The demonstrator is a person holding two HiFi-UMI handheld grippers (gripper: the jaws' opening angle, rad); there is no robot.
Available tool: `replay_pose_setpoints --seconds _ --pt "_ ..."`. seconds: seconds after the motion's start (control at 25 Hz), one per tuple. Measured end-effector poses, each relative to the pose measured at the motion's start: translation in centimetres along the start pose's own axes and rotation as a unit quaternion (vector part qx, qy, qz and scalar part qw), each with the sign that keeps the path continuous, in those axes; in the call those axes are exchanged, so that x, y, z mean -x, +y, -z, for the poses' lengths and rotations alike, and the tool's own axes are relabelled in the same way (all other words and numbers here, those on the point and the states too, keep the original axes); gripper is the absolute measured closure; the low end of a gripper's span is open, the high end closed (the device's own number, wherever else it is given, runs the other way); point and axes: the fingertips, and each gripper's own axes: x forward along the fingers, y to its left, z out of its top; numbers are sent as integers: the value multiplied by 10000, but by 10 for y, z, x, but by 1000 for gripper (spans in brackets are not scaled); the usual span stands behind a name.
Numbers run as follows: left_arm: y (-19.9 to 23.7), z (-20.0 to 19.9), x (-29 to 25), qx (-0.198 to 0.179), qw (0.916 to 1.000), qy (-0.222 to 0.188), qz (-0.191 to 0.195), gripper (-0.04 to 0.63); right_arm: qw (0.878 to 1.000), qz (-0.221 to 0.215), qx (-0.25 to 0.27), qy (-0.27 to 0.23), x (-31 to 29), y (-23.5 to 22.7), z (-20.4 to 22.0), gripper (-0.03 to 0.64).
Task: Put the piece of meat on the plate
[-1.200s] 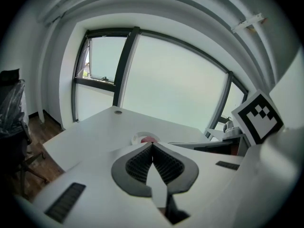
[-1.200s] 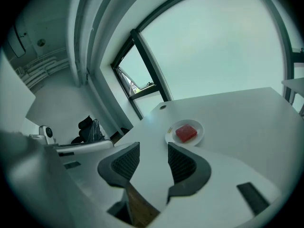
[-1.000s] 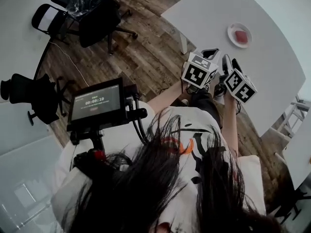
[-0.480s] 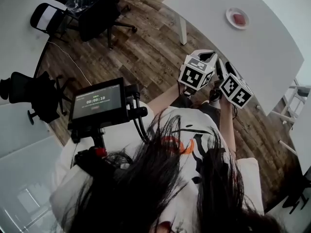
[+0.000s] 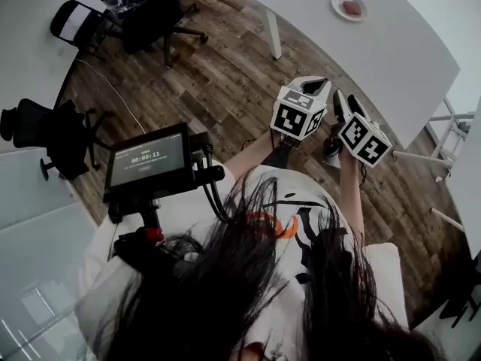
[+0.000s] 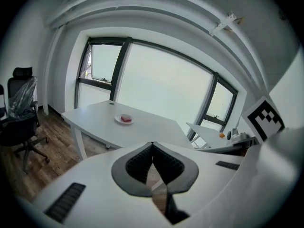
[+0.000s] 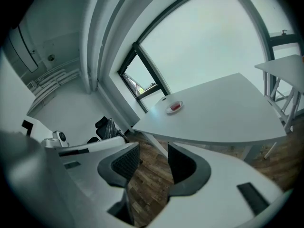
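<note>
Two empty pairs of jaws: left gripper (image 6: 152, 144) closed, right gripper (image 7: 154, 149) slightly apart; meat (image 5: 351, 7) on plate (image 5: 337, 6), long axis indistinct.

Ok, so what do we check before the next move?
1. Meat lying on the plate: ok.
2. Left hand-held gripper empty, jaws together: ok.
3. Right hand-held gripper empty, jaws apart: ok.
4. Plate within reach: not ok, the table is far off across the wooden floor.
5. Meat sits flat: cannot tell, too small.
</note>
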Motion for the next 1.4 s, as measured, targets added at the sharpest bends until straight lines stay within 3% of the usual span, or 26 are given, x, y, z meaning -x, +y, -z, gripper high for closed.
replay_pose_setpoints --seconds 0.12,0.56,0.72,0.88,1.28,1.4 --pt "-38 21 22 250 9996 -131 -65 589 9998 -177 67 9 40 -8 19 422" --pt "-163 99 137 314 9969 -559 -446 589 9979 -609 204 91 190 -15 107 422" --pt "-156 112 155 509 9949 -539 -681 589 9968 -738 191 227 200 -6 125 422" --pt "-149 120 160 268 9938 -456 -981 589 9959 -715 459 316 203 -3 132 422" --pt "-147 138 161 260 9944 -292 -985 589 9962 -701 375 353 204 -7 135 422" --pt "-145 144 191 224 9950 -357 -904 589 9964 -644 463 304 218 17 151 422"
